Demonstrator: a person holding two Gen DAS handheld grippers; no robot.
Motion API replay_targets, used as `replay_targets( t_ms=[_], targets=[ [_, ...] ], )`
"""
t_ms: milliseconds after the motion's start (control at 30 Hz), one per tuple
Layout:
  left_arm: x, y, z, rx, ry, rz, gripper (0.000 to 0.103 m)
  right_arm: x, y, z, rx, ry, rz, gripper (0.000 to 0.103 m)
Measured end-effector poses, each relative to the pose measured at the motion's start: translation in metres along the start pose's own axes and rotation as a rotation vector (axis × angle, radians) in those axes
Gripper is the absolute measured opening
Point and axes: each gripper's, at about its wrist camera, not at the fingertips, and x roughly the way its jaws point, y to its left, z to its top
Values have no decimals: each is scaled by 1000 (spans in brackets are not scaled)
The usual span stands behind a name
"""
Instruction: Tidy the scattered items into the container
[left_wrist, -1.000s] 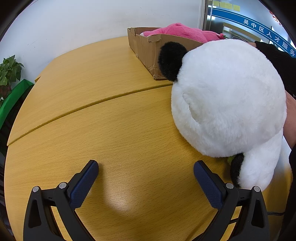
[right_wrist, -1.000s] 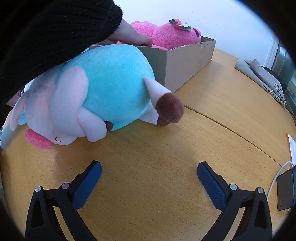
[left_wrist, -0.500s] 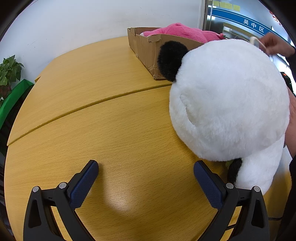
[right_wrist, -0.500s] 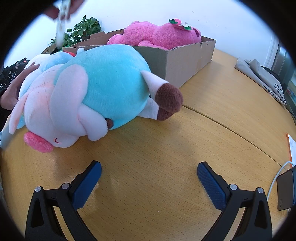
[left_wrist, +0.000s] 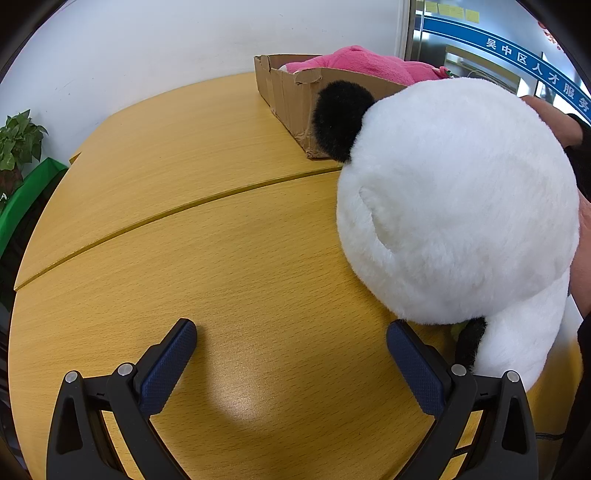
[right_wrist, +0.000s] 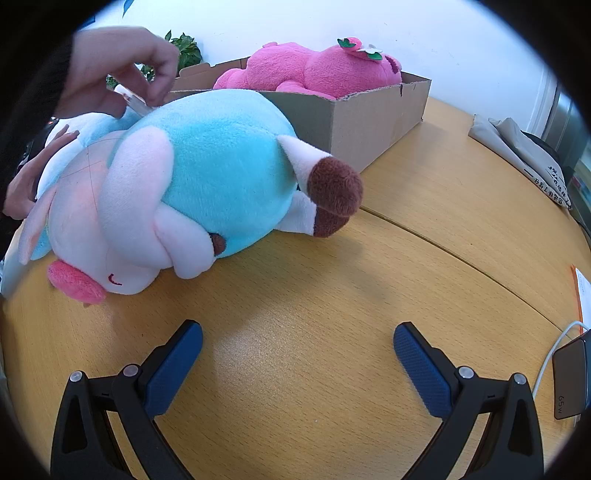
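A big white panda plush (left_wrist: 458, 206) with a black ear lies on the wooden table at the right of the left wrist view. My left gripper (left_wrist: 291, 358) stands open just in front of it, its right finger close to the plush's underside. In the right wrist view a turquoise and pink plush (right_wrist: 177, 195) lies on the table, and my right gripper (right_wrist: 297, 358) is open a little short of it with nothing between its fingers. Behind both toys stands a cardboard box (right_wrist: 369, 118) (left_wrist: 288, 99) that holds a pink plush (right_wrist: 314, 70) (left_wrist: 362, 64).
A person's hand (right_wrist: 114, 70) holds a small tag above the turquoise plush; another hand (right_wrist: 26, 184) rests at its left end. A charger with a white cable (right_wrist: 569, 373) and a paper lie at the right table edge. A grey bag (right_wrist: 524, 155) sits far right. A potted plant (left_wrist: 18, 147) stands beyond the table's left edge.
The person's sleeve, which covered the turquoise plush, lifted away, and the hand now holds a tag just above it. The panda shifted slightly. Both grippers stayed still and open.
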Motion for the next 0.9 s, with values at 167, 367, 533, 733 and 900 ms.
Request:
replay_targets(
  t_ms=[167, 367, 533, 733, 900],
  targets=[
    [0, 0, 0, 0, 0, 0, 103, 0, 0, 0, 0, 0, 0, 103],
    [0, 0, 0, 0, 0, 0, 103, 0, 0, 0, 0, 0, 0, 103],
    [0, 1, 0, 0, 0, -1, 103, 0, 0, 0, 0, 0, 0, 103],
    [0, 1, 0, 1, 0, -1, 103, 0, 1, -1, -1, 0, 0, 103],
    [0, 1, 0, 1, 0, -1, 103, 0, 0, -1, -2, 0, 0, 103]
  ],
)
